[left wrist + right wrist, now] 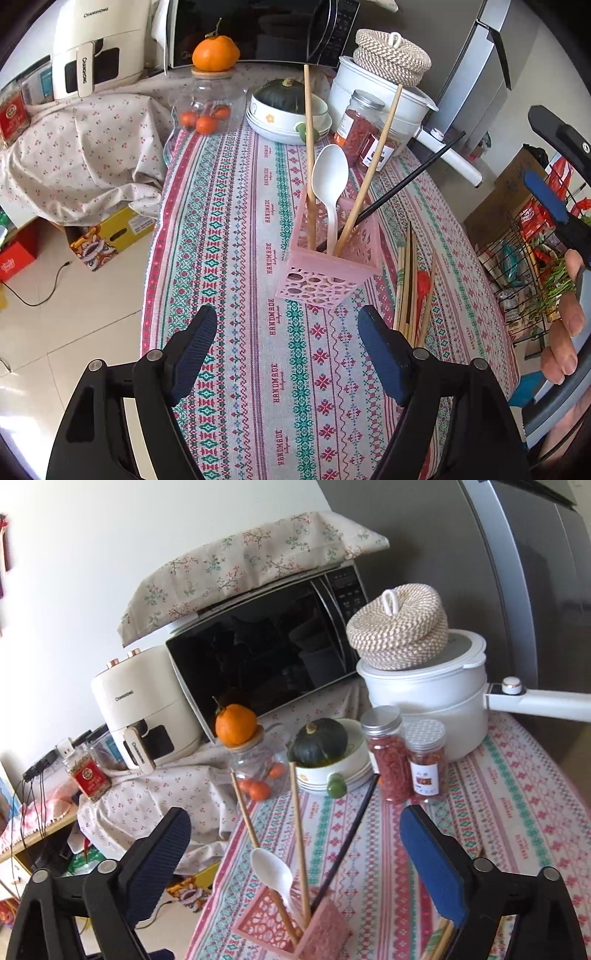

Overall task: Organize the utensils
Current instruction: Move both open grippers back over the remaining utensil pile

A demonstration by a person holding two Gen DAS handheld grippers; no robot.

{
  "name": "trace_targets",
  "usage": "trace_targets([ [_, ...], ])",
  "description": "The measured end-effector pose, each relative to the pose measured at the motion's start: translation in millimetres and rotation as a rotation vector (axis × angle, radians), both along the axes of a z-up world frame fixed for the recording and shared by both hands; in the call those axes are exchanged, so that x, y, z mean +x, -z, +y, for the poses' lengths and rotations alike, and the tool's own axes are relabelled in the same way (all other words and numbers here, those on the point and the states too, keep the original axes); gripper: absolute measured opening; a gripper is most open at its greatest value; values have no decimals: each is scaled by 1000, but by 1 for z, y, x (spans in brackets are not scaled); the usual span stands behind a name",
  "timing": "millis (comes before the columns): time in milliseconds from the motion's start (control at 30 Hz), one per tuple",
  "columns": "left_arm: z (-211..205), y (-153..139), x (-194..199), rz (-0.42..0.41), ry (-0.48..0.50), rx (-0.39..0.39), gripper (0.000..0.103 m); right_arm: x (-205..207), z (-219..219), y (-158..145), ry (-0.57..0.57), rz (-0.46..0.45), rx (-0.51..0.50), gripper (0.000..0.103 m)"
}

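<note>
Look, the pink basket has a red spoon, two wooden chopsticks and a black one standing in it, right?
Nearly. The spoon standing in the pink basket is white, not red; the left wrist view shows it. The red spoon lies on the tablecloth beside it. The two wooden chopsticks and the black one are right.

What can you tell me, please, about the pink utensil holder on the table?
The pink utensil holder is a square, open-topped basket of what looks like translucent plastic, its walls pierced with round and patterned holes. It stands upright on the patterned tablecloth, between both open grippers' views. Inside, leaning on its rim, are a white spoon, two wooden chopsticks and one black chopstick. More chopsticks lie on the cloth beside it, apparently apart from it.
</note>
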State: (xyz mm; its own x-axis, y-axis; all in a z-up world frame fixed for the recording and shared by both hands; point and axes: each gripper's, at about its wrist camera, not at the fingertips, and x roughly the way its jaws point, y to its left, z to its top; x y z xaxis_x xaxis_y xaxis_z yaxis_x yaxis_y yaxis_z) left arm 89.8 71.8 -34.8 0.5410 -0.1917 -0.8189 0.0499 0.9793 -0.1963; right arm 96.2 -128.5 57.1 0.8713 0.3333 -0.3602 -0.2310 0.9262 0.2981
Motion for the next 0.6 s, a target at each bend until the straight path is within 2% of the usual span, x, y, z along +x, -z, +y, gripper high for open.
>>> trace_targets([
  [233, -21, 1, -4, -20, 11, 49, 103, -6, -37, 16, 102, 56, -137, 103],
  [367, -33, 3, -5, -41, 18, 69, 103, -2, -50, 31, 139, 130, -230, 103],
  [467, -38, 7, -4, -24, 23, 44, 103, 8, -60, 48, 115, 232, -237, 103],
  [600, -43, 11, -3, -14, 19, 30, 103, 21, -77, 72, 148, 366, -247, 103],
])
